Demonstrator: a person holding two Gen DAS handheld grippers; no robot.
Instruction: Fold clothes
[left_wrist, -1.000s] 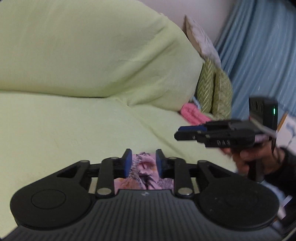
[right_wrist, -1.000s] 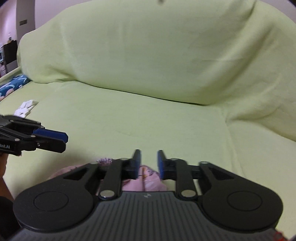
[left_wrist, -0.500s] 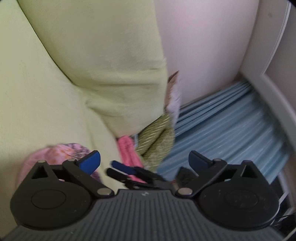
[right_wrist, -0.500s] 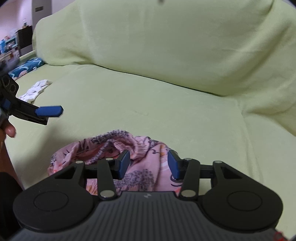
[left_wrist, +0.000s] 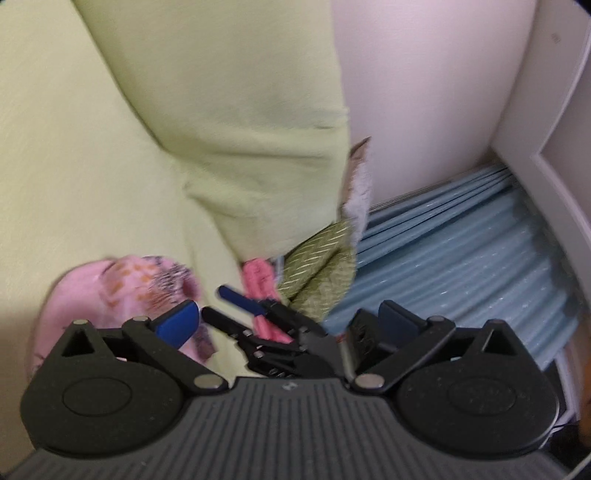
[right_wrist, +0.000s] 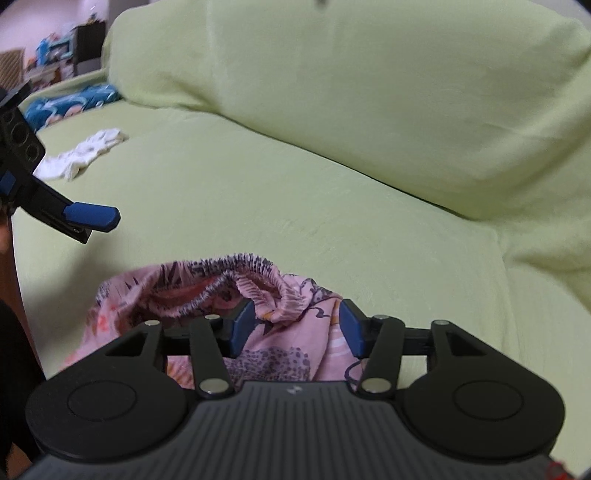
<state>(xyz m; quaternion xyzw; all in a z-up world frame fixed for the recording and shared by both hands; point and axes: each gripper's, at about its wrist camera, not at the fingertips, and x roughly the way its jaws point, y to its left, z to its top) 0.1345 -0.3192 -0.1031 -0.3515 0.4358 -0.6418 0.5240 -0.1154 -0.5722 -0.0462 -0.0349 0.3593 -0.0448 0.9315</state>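
- Pink patterned garment (right_wrist: 236, 314) found in a loose bunch on the green sofa seat (right_wrist: 295, 192), near its front edge; elastic waistband puckered and standing up, no flat panel or crease visible.
- Right gripper (right_wrist: 297, 325) found spread moderately wide, nothing clamped; waistband bulging up between the two blue pads, cloth also lying beneath them.
- Left gripper (left_wrist: 291, 317) found opened very wide and empty, tilted over on its side; garment (left_wrist: 122, 291) lying beyond and outside the left finger, clear of the pad.
- Other gripper seen between the left fingers, pointing toward the sofa's corner.
- White cloth (right_wrist: 83, 153) and blue printed item (right_wrist: 70, 103) noted far beyond the fingertips on the seat, both unfolded as far as could be told.
- Judged on progress: garment not in folded form; spreading flat, folding and the remaining items outstanding.
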